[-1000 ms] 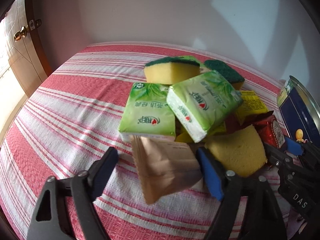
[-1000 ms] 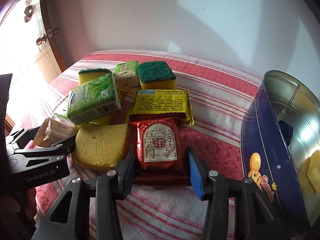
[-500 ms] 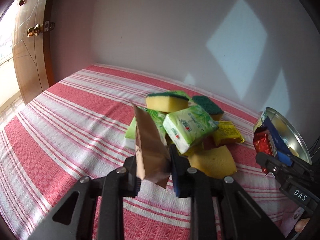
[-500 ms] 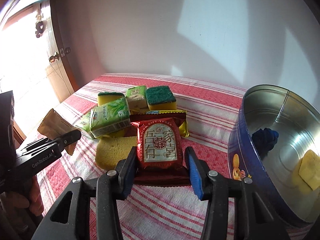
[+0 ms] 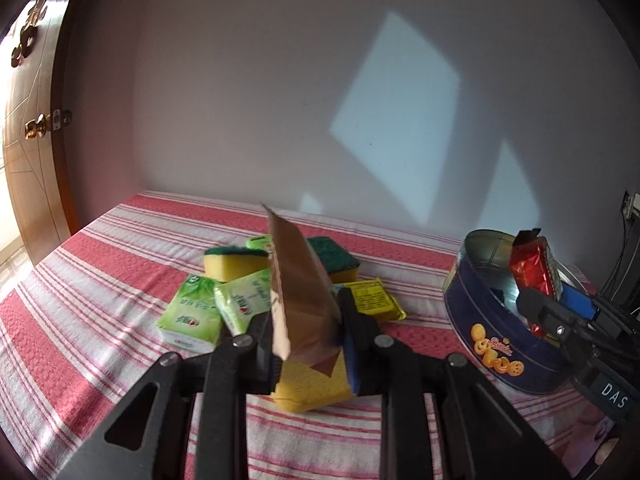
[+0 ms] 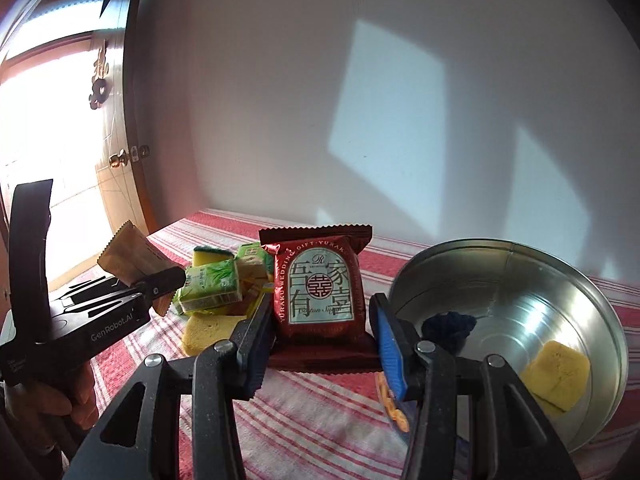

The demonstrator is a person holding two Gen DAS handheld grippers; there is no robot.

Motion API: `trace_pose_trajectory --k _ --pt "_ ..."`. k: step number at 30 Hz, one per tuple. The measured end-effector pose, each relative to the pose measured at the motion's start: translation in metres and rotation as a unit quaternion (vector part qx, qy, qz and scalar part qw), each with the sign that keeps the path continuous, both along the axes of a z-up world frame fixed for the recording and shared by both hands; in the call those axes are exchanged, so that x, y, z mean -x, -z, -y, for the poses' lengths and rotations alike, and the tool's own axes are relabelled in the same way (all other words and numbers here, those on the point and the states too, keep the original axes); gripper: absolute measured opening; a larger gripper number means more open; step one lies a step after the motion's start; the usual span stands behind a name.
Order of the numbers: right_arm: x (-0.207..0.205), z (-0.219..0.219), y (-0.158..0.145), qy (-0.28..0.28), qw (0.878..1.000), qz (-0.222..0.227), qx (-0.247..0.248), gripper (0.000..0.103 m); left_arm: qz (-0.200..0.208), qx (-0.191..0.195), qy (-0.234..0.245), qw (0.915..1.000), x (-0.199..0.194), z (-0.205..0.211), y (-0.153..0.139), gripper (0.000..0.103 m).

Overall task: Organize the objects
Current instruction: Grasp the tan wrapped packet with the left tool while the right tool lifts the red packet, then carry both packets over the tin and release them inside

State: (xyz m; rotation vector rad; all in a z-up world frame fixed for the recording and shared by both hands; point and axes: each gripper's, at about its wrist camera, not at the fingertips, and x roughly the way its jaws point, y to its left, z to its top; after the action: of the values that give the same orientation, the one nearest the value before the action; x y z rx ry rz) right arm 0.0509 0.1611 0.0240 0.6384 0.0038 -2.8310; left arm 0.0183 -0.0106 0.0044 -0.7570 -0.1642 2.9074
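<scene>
My left gripper [image 5: 306, 322] is shut on a brown paper packet [image 5: 298, 284] and holds it upright above the red striped tablecloth [image 5: 100, 280]. My right gripper [image 6: 320, 320] is shut on a red snack packet [image 6: 320, 286] and holds it in the air beside the round blue tin [image 6: 560, 292]. In the left wrist view the red packet [image 5: 532, 268] hangs over the tin's [image 5: 500, 344] rim. The tin holds a dark blue object [image 6: 450, 322] and a yellow sponge piece [image 6: 556, 372].
A pile lies on the cloth: green tissue packs [image 5: 192, 312], green-topped yellow sponges [image 5: 234, 262], a yellow packet [image 5: 372, 300] and a plain yellow sponge [image 5: 316, 384]. A wooden door [image 5: 28, 160] stands left. A wall runs behind the table.
Both grippers have risen with their packets. The right gripper has carried the red packet toward the tin. The left gripper holds the brown packet higher above the pile.
</scene>
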Motion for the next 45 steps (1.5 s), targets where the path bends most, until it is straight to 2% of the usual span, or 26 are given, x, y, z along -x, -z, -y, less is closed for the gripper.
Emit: trace_pose_trajectory --k 12,21,35,40,45 --pt "0.003 -0.079 -0.011 0.081 0.996 -0.017 0.021 0.05 -0.025 0.016 0.084 0.996 0.016 -0.111 -0.026 0.023" --pt "0.005 -0.126 -0.013 0.138 0.99 -0.023 0.014 0.05 -0.013 0.023 0.113 0.9933 0.025 -0.164 -0.022 0.023" --pt "0.011 -0.177 0.002 0.203 0.979 0.001 -0.004 0.05 0.002 0.046 0.136 0.9896 0.034 -0.225 -0.012 0.023" --pt "0.016 -0.184 0.011 0.216 0.976 0.019 -0.006 0.05 0.004 0.068 0.131 0.989 0.038 -0.233 -0.003 0.023" --pt "0.027 -0.193 0.018 0.212 0.977 0.036 -0.003 0.05 0.019 0.073 0.122 0.9896 0.047 -0.229 0.005 0.023"
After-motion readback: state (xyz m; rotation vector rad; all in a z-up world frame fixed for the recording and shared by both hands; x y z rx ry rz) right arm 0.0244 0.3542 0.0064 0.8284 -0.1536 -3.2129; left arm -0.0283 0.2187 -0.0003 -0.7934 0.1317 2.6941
